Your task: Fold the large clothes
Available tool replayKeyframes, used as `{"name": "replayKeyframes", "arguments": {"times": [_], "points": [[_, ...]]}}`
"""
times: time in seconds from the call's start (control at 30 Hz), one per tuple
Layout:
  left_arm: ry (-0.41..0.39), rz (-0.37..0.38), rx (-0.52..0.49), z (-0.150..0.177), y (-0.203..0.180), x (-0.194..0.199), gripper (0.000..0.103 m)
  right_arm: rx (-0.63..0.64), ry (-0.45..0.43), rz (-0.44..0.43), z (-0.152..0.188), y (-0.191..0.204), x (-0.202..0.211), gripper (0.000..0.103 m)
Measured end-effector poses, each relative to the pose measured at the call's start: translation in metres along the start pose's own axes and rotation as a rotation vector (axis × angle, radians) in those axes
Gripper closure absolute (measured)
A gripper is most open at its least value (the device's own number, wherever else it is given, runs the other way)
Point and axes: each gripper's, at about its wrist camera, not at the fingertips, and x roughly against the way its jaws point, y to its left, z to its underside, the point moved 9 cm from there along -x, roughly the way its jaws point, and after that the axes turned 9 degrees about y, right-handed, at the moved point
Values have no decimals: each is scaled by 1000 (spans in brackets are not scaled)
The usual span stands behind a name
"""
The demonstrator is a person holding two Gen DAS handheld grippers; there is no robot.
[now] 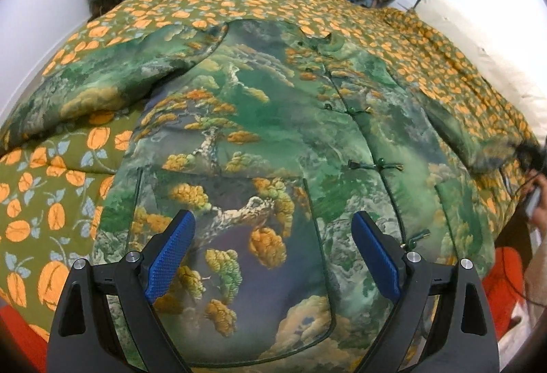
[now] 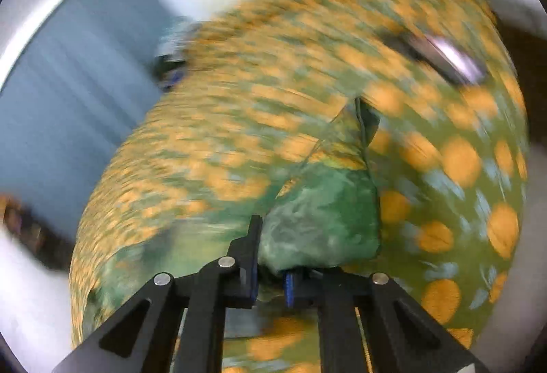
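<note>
Padded jacket [image 1: 259,120] spread buttoned on quilt [image 1: 51,202], unfolded. Your left gripper [image 1: 273,250] released above hem. Your right gripper [image 2: 270,270] clenched on sleeve cuff [image 2: 324,219]; every fold remains.

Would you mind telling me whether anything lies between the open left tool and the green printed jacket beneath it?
Nothing visible does. The left tool hangs open directly over the jacket, which lies spread on the orange-patterned quilt, with only bare fabric between its pads. The right tool is shut on one sleeve.
</note>
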Motion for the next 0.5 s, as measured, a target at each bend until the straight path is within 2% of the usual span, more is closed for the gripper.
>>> {"name": "replayKeyframes", "arguments": {"times": [0.13, 0.2, 0.3, 0.4, 0.5], "points": [[-2, 17, 17, 3, 2, -1, 10, 299, -31, -158, 14, 145, 35, 93], [-15, 26, 20, 4, 2, 2, 10, 402, -16, -213, 34, 202, 38, 93], [-31, 30, 26, 6, 7, 7, 10, 544, 35, -262, 86, 281, 23, 93], [-37, 32, 44, 9, 15, 10, 10, 624, 83, -271, 144, 319, 0, 93], [-34, 35, 64, 12, 23, 10, 10, 689, 130, -249, 197, 334, -24, 93]]}}
